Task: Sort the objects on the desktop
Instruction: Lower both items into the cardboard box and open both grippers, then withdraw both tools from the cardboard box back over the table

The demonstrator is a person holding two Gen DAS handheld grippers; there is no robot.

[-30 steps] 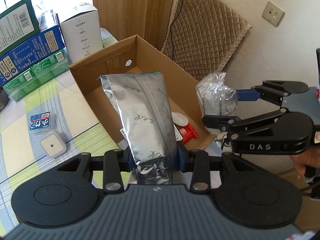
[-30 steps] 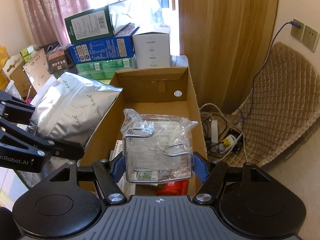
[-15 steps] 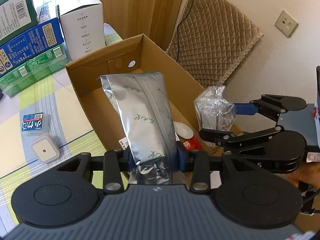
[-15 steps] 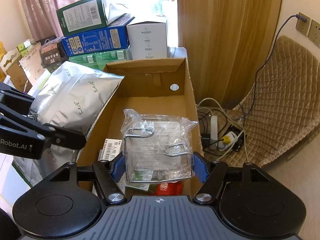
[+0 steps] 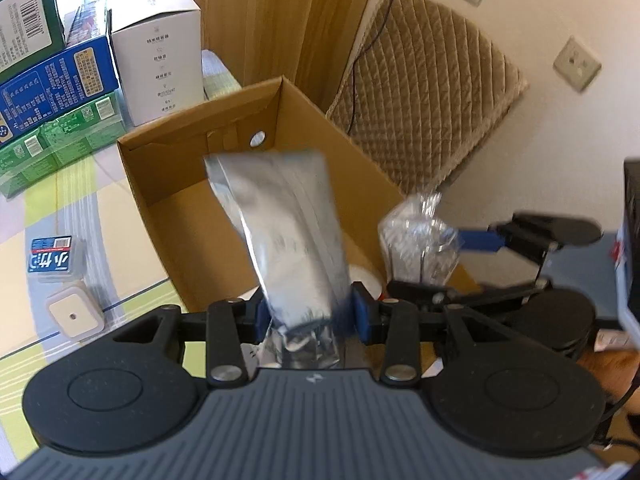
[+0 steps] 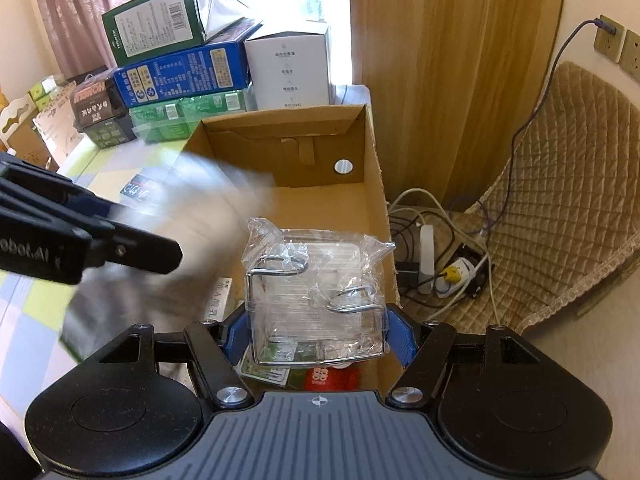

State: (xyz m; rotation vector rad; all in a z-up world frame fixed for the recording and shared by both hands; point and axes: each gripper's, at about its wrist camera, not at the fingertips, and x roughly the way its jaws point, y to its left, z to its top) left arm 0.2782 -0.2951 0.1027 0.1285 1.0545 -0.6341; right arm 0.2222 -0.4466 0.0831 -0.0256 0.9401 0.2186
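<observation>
My left gripper is shut on a silver foil pouch and holds it over the open cardboard box. My right gripper is shut on a wire rack wrapped in clear plastic and holds it over the near right part of the same box. The rack also shows in the left wrist view, right of the pouch. The pouch is a blurred grey shape in the right wrist view. A red packet and printed packets lie on the box floor.
Stacked green, blue and white boxes stand behind the cardboard box. A small white square device and a blue-labelled case lie on the tablecloth to the left. A quilted chair and a power strip with cables are to the right.
Both grippers have moved forward over the box with their loads. The pouch is now blurred from fast motion and sits further over the box opening.
</observation>
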